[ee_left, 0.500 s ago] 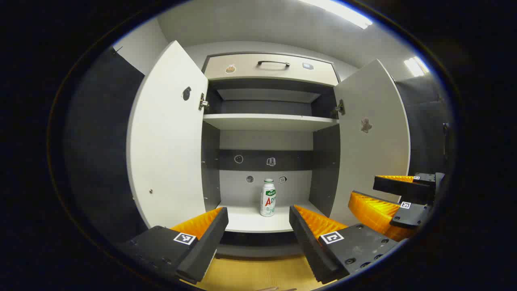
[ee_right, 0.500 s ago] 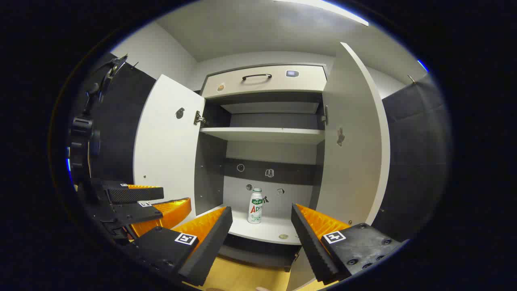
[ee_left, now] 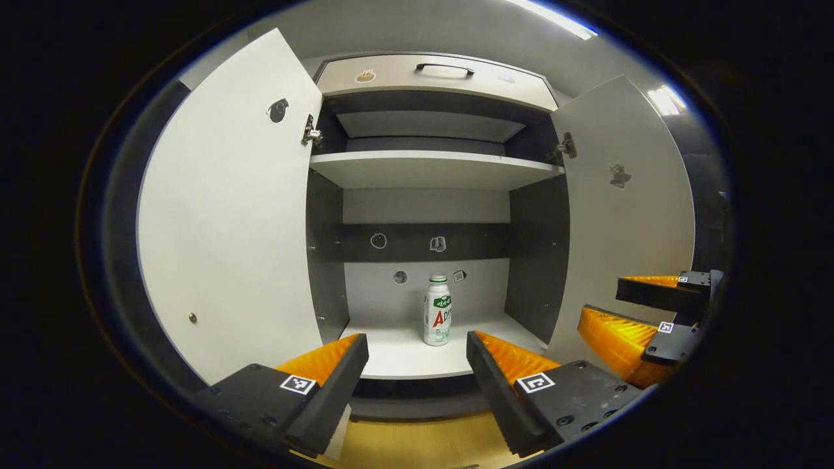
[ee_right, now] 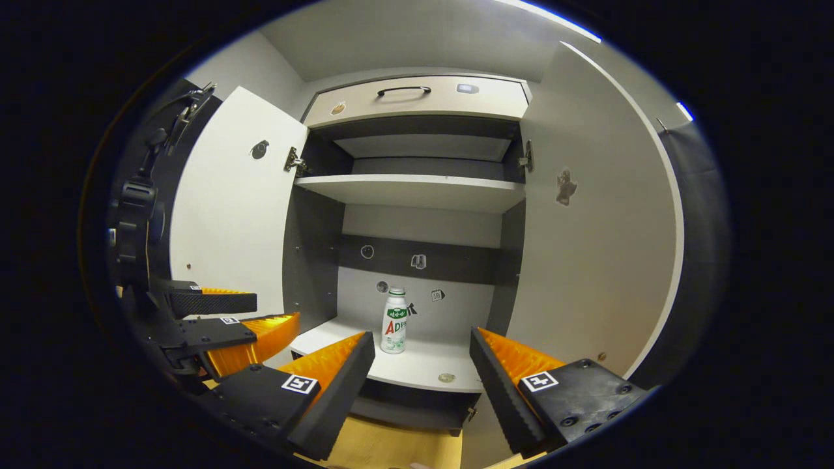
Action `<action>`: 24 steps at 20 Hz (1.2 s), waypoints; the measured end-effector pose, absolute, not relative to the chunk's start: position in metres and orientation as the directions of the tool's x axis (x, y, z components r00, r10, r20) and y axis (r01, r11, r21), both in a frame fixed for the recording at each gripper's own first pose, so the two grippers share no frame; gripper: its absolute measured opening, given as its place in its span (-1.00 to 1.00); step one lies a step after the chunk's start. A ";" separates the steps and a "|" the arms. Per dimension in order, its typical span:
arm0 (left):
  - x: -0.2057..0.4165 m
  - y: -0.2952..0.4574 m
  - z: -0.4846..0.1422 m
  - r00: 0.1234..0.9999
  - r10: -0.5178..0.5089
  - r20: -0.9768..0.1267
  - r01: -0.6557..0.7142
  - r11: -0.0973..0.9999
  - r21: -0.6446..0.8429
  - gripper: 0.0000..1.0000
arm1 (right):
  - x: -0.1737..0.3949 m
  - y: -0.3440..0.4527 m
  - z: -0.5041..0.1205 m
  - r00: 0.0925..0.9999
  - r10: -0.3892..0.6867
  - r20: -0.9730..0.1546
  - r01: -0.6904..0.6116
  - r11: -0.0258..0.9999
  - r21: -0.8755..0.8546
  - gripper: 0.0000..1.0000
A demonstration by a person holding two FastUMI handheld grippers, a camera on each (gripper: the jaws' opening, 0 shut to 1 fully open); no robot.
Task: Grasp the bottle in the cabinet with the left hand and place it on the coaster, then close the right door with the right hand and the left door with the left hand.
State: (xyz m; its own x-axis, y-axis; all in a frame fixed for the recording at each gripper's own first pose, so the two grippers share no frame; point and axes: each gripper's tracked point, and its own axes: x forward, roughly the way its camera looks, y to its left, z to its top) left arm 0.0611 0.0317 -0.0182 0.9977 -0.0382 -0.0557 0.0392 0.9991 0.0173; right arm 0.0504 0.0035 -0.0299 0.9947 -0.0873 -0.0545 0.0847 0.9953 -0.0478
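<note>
A small white bottle (ee_left: 437,311) with a green and red label stands upright on the cabinet's bottom shelf (ee_left: 404,358), near the back wall. My left gripper (ee_left: 417,365) is open in front of the shelf edge, short of the bottle, with nothing between its fingers. The bottle (ee_right: 394,320) also stands left of centre in the right gripper view, beyond my open right gripper (ee_right: 422,374). Both doors stand wide open: the left door (ee_left: 228,215) and the right door (ee_left: 619,228). The right gripper (ee_left: 603,303) appears by the right door, the left gripper (ee_right: 277,312) by the left door (ee_right: 234,215).
An upper shelf (ee_left: 433,168) spans the cabinet, and a drawer with a dark handle (ee_left: 443,67) sits above it. A small round disc (ee_right: 446,377) lies near the bottom shelf's front edge. A wooden surface (ee_left: 417,443) lies below the cabinet.
Both grippers have moved closer to the cabinet, so the doors and shelves look larger. The bottle has not moved. Both grippers stay open.
</note>
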 end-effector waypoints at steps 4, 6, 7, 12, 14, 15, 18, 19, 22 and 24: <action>0.069 0.041 -0.021 0.997 -0.042 -0.058 0.043 0.999 0.015 0.92 | 0.058 0.003 -0.034 0.991 -0.116 -0.066 0.114 0.993 -0.044 0.95; 0.071 0.043 -0.022 0.997 -0.051 -0.057 0.052 0.999 0.017 0.92 | 0.060 0.003 -0.035 0.990 -0.126 -0.070 0.124 0.991 -0.042 0.95; 0.072 0.045 -0.023 0.997 -0.054 -0.058 0.055 0.998 0.020 0.92 | 0.061 0.003 -0.035 0.989 -0.132 -0.069 0.129 0.991 -0.042 0.95; 0.078 0.048 -0.025 0.996 -0.073 -0.057 0.074 0.997 0.019 0.92 | 0.061 0.005 -0.039 0.985 -0.152 -0.077 0.148 0.987 -0.057 0.95; 0.083 0.047 -0.025 0.995 -0.081 -0.053 0.082 0.997 0.015 0.92 | 0.062 0.005 -0.040 0.984 -0.158 -0.080 0.153 0.986 -0.065 0.95; 0.085 0.047 -0.026 0.995 -0.085 -0.051 0.085 0.996 0.014 0.92 | 0.062 0.004 -0.040 0.984 -0.162 -0.079 0.157 0.985 -0.069 0.95; 0.097 0.041 -0.028 0.993 -0.106 -0.048 0.107 0.994 0.008 0.92 | 0.066 0.000 -0.040 0.983 -0.171 -0.072 0.166 0.983 -0.076 0.95; 0.103 0.039 -0.029 0.992 -0.115 -0.047 0.116 0.993 0.007 0.92 | 0.068 -0.001 -0.041 0.983 -0.170 -0.070 0.165 0.983 -0.075 0.95; 0.125 0.028 -0.032 0.989 -0.142 -0.038 0.142 0.990 0.008 0.92 | 0.078 -0.007 -0.046 0.983 -0.169 -0.067 0.163 0.983 -0.086 0.95; 0.144 0.023 -0.036 0.988 -0.146 -0.043 0.147 0.989 0.021 0.92 | 0.087 -0.014 -0.052 0.983 -0.173 -0.068 0.166 0.982 -0.093 0.95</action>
